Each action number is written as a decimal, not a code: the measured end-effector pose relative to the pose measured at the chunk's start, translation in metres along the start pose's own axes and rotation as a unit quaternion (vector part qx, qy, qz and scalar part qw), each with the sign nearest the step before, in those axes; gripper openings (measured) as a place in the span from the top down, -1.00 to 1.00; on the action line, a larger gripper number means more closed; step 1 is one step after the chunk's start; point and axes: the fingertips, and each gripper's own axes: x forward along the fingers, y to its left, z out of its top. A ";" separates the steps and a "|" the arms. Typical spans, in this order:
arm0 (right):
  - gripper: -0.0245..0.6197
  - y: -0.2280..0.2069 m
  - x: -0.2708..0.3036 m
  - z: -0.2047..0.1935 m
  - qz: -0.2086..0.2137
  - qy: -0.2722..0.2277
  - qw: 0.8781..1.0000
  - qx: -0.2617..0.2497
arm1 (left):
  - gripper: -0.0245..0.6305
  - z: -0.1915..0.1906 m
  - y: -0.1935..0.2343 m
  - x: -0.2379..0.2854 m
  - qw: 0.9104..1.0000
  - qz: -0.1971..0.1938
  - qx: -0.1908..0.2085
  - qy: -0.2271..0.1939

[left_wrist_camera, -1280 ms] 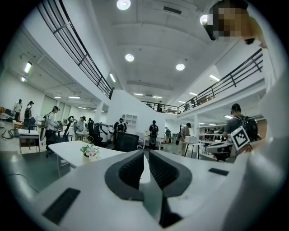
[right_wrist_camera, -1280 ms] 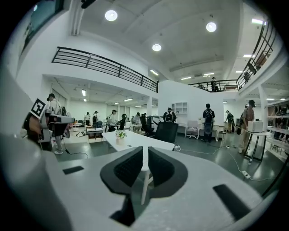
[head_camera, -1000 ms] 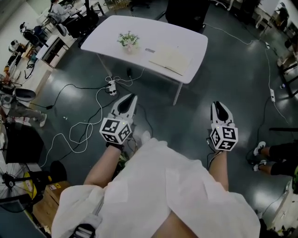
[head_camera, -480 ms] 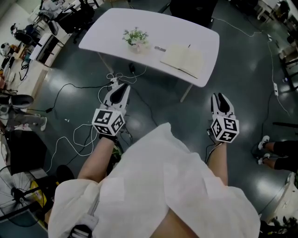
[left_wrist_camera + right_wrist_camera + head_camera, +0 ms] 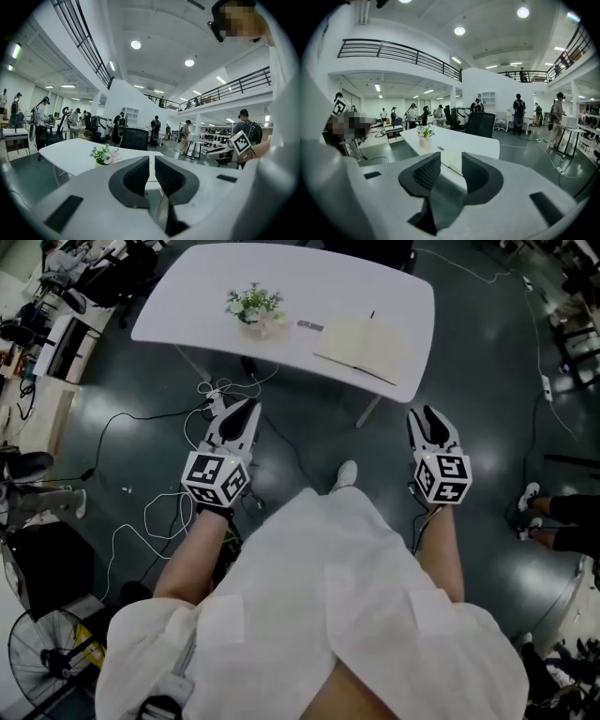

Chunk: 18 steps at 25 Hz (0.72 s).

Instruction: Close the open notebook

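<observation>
Two tools, both empty: left tool [image 5: 236,418] jaws together, right tool [image 5: 429,423] jaws part-open, just been opening. Open notebook [image 5: 361,345] lies flat on surface [image 5: 187,306] ahead of right tool, well apart, w/ plant [image 5: 253,307] nearer left tool.

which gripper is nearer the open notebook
Right. The right gripper, empty jaws just opening, is short of the notebook, toward its right; the left gripper is farther, short of the flowers.

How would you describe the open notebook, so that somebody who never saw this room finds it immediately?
Find the white table in the upper part of the head view. On its right half, to the right of the small flower pot, lies the notebook: the only flat, cream-coloured thing there, spread open.
</observation>
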 end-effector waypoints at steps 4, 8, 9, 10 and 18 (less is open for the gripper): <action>0.41 -0.006 0.035 -0.005 0.020 0.026 0.999 -0.031 | 0.83 -0.004 0.004 0.029 1.000 -0.003 -0.005 0.013; 0.35 -0.017 0.076 -0.007 0.043 0.049 0.997 -0.042 | 0.83 -0.004 0.013 0.064 1.000 0.001 -0.010 0.024; 0.34 -0.019 0.088 -0.008 0.051 0.054 0.996 -0.047 | 0.83 -0.003 0.015 0.074 1.000 0.001 -0.011 0.026; 0.32 -0.020 0.100 -0.009 0.060 0.061 0.995 -0.054 | 0.83 -0.002 0.017 0.085 1.000 0.000 -0.010 0.029; 0.14 -0.024 0.183 -0.045 0.140 0.129 0.971 -0.145 | 0.82 -0.012 0.014 0.166 0.998 -0.020 -0.006 0.057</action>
